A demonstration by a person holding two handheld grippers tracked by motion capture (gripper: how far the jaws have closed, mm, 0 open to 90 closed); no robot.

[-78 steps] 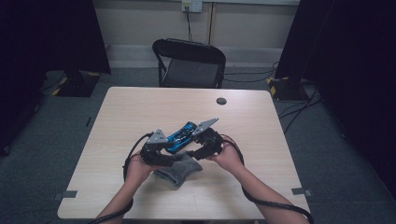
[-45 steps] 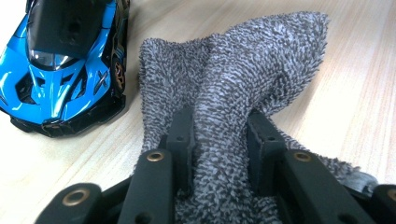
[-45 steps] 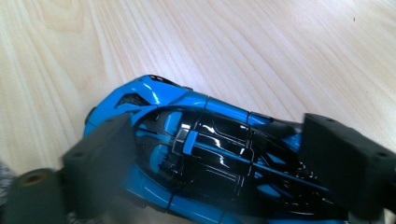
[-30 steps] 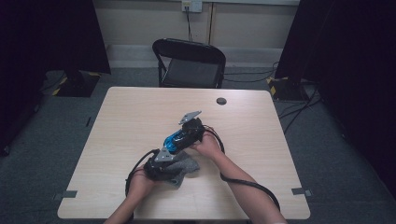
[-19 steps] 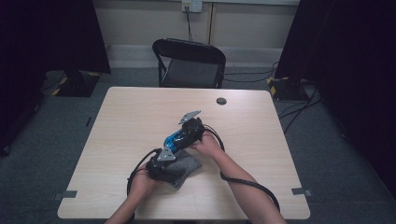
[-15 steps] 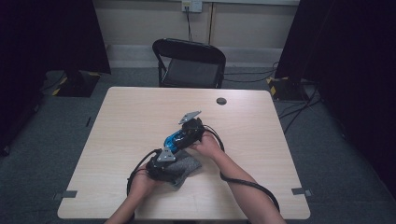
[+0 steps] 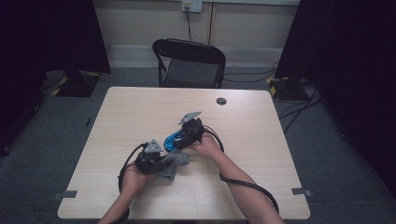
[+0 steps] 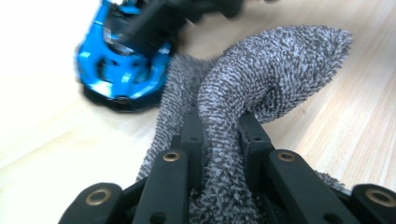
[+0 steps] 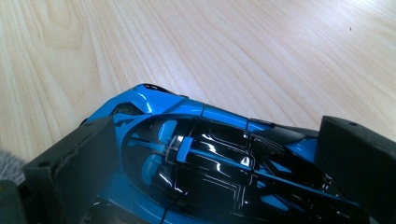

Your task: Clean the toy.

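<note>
A grey terry cloth (image 7: 173,163) (image 8: 261,84) lies bunched on the table near its front edge. My left gripper (image 7: 161,162) (image 8: 219,128) has just been closing and is now shut on a fold of this cloth, which rises between its fingers. A blue and black toy car (image 7: 173,140) (image 9: 187,116) (image 8: 122,65) sits just beyond the cloth, touching it. My right gripper (image 7: 180,138) (image 9: 215,158) is shut on the car, with one jaw on each of its sides.
The wooden table (image 7: 261,140) has a small black round disc (image 7: 221,101) near its far edge. A black folding chair (image 7: 189,60) stands behind the table. Cables trail from both grippers across the tabletop.
My left gripper has shifted a little to the left and up with the cloth pinched in it. The right gripper and the car have stayed where they were.
</note>
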